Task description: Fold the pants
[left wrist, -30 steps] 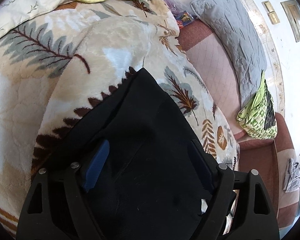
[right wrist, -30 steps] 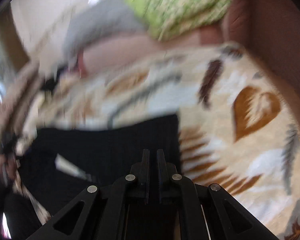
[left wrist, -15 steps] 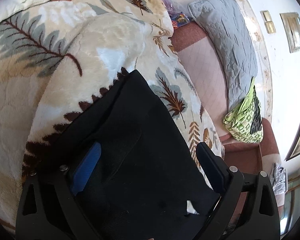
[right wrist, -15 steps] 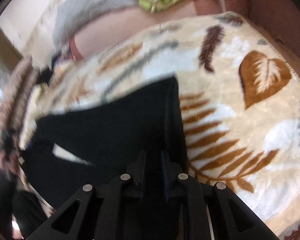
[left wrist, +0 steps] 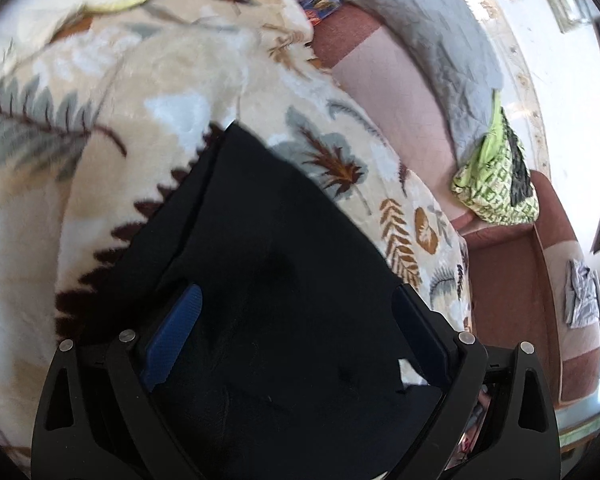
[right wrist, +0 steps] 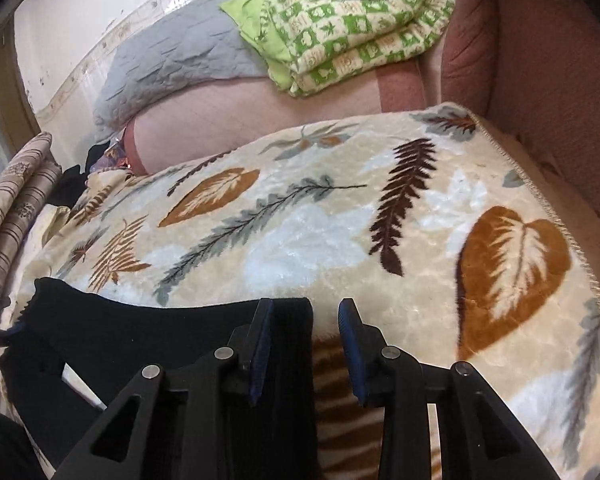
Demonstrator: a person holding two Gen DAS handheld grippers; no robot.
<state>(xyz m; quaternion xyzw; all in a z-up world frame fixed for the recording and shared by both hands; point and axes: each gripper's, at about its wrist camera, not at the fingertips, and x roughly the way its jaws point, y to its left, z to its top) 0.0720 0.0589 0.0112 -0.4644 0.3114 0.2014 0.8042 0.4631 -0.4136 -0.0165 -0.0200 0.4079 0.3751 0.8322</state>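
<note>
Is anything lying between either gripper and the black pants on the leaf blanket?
Nothing visible. The left gripper spreads open directly over the black pants. The right gripper, jaws just opened, has the pants' edge between its pads on the leaf blanket.

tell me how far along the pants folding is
Done: the black pants lie folded over on the leaf-print blanket. In hand: nothing; the right gripper has just been opening, its fingers off the cloth, and the left gripper is wide open above them. Left: possibly another fold.
</note>
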